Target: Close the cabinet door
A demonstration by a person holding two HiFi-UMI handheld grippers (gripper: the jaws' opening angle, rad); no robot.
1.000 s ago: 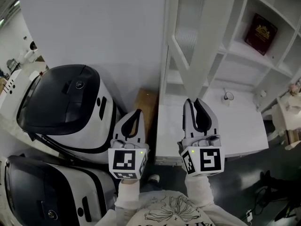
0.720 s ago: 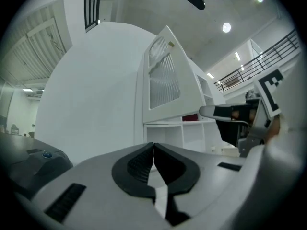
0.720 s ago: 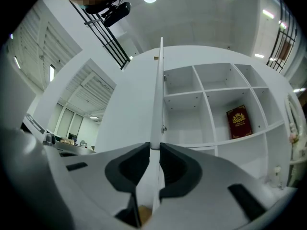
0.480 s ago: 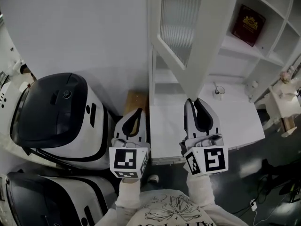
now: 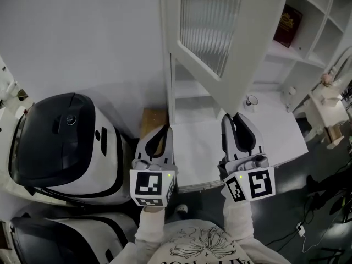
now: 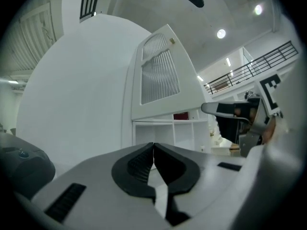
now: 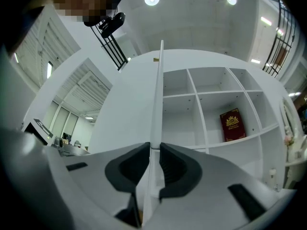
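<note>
Jaws of the left gripper (image 5: 165,131) are pressed together with nothing between them, just beside a white-and-black machine (image 5: 60,142). The right gripper (image 5: 232,117) pinches the thin free edge of the cabinet door (image 5: 204,26) near its lower corner. This ribbed-glass door stands swung out from the white cabinet (image 5: 291,51). Farther back, a small cup (image 5: 251,100) sits on the ledge, and a red book (image 5: 287,25) stands in an upper compartment.

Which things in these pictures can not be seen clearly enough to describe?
Head view: the top of the cabinet door is cut off by the upper edge.
Right gripper view: the print on the red book is too small to read.
Head view: the small object on the white counter is too small to identify.
</note>
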